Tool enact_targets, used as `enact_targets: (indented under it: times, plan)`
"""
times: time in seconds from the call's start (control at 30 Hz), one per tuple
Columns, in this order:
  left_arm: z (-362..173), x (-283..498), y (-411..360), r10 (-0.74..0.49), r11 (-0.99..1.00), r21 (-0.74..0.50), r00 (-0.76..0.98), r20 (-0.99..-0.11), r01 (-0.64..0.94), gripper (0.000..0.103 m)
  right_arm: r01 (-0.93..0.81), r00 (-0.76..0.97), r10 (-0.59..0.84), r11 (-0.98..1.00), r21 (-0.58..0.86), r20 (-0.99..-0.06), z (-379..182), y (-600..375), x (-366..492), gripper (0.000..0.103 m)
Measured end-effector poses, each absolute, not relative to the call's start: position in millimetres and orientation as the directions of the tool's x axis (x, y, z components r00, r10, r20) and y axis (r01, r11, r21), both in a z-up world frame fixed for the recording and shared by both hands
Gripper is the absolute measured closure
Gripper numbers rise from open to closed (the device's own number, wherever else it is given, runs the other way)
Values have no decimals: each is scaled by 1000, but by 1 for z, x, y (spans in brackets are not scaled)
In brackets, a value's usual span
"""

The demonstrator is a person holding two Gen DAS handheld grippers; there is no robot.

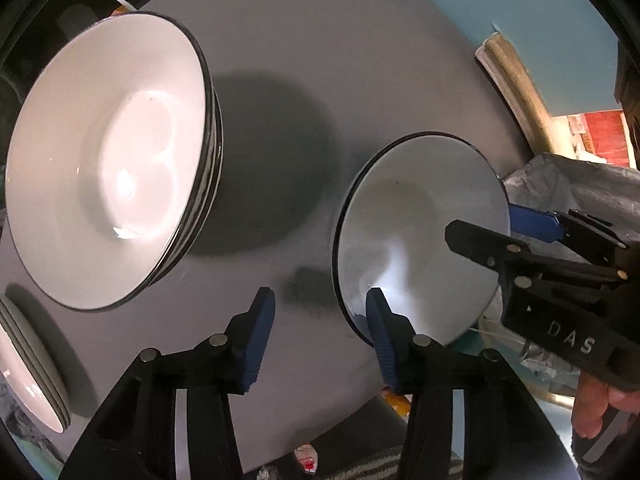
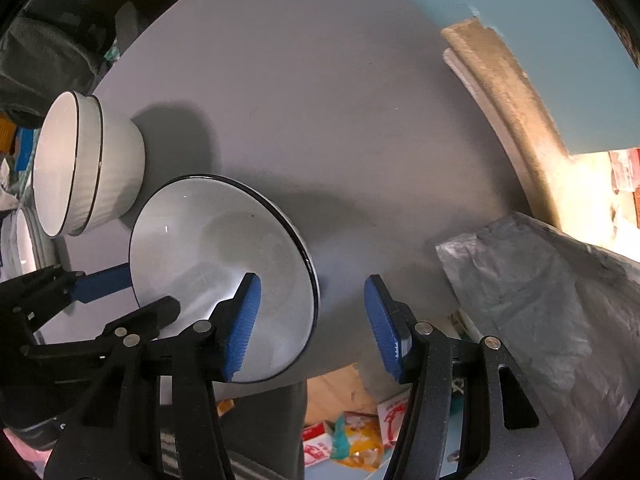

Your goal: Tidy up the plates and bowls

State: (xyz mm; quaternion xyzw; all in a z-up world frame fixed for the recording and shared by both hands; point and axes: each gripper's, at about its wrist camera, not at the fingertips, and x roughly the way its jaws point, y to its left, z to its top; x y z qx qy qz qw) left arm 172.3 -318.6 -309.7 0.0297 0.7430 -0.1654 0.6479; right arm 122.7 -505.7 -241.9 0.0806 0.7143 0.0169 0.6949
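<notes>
A single white bowl with a dark rim (image 1: 416,220) (image 2: 208,248) sits on the grey round table (image 1: 320,60) near its front edge. My left gripper (image 1: 320,336) is open, its right finger over the bowl's near rim. My right gripper (image 2: 312,324) is open, its left finger over the bowl's inside; it also shows in the left wrist view (image 1: 520,232) at the bowl's right rim. A stack of white dark-rimmed bowls (image 1: 108,160) (image 2: 80,164) stands to the left. A stack of plates (image 1: 28,364) lies at the far left edge.
A crumpled grey plastic sheet (image 2: 540,300) lies right of the table. A beige moulding (image 2: 512,100) runs along the blue wall. Packets (image 2: 352,436) lie on the floor below the table's front edge.
</notes>
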Motion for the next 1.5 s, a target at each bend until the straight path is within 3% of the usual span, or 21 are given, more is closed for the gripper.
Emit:
enact_targets:
  times: [0.13, 0.23, 0.37, 1.07, 1.5]
  plan:
    - [-315, 175, -321, -172, 944, -211, -166, -971, 253, 65, 98, -30, 151, 984, 148, -988, -245, -505, 124, 66]
    - [-318, 177, -323, -177, 939, -217, -166, -970, 269, 75, 102, -32, 154, 983, 150, -988, -247, -506, 126, 72]
    - [-315, 178, -329, -164, 931, -204, -150, -975, 303, 84, 101, -38, 163, 982, 158, -986, -250, -503, 131, 87]
    - [-315, 177, -335, -149, 917, -190, -141, -979, 350, 93, 153, -47, 216, 966, 206, -975, -255, -510, 123, 98]
    - [-262, 164, -317, -160, 914, -173, -65, -985, 366, 92, 98, -25, 186, 978, 183, -982, -207, -482, 126, 98]
